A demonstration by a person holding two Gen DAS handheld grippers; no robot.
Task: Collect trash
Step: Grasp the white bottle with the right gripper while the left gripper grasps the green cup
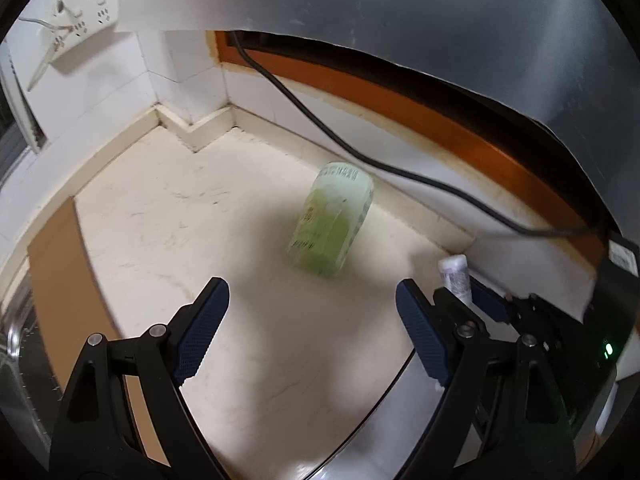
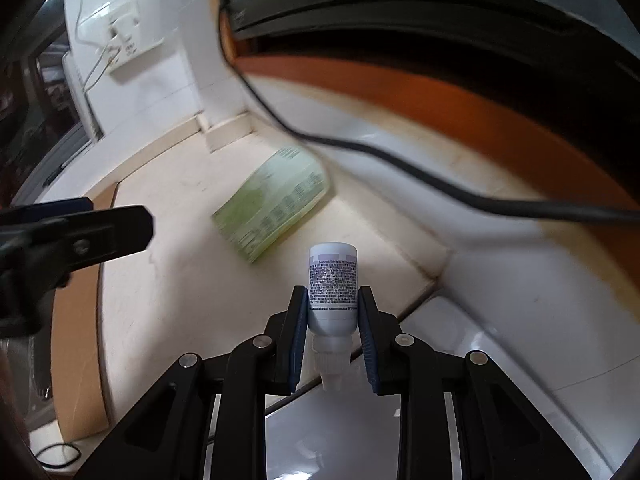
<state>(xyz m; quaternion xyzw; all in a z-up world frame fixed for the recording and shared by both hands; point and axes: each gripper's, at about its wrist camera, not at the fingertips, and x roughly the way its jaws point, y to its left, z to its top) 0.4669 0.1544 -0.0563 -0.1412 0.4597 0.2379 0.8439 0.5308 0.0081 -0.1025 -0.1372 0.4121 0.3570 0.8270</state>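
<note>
A light green printed packet [image 1: 331, 221] lies on the cream counter near the back wall; it also shows in the right wrist view [image 2: 276, 205]. My left gripper [image 1: 312, 322] is open and empty, a little short of the packet. My right gripper [image 2: 333, 312] is shut on a small white bottle [image 2: 333, 286], held with its nozzle pointing back toward the camera. In the left wrist view the bottle [image 1: 455, 271] and the right gripper appear at the right, beside the left gripper's right finger. The left gripper's finger [image 2: 100, 224] shows at the left of the right wrist view.
A black cable [image 1: 320, 120] runs along the tiled back wall under an orange-brown ledge [image 1: 460, 124]. A wall socket [image 1: 76, 12] is at the upper left. A brown board [image 1: 64, 292] lies at the left. A glossy white appliance top [image 2: 460, 400] sits below right.
</note>
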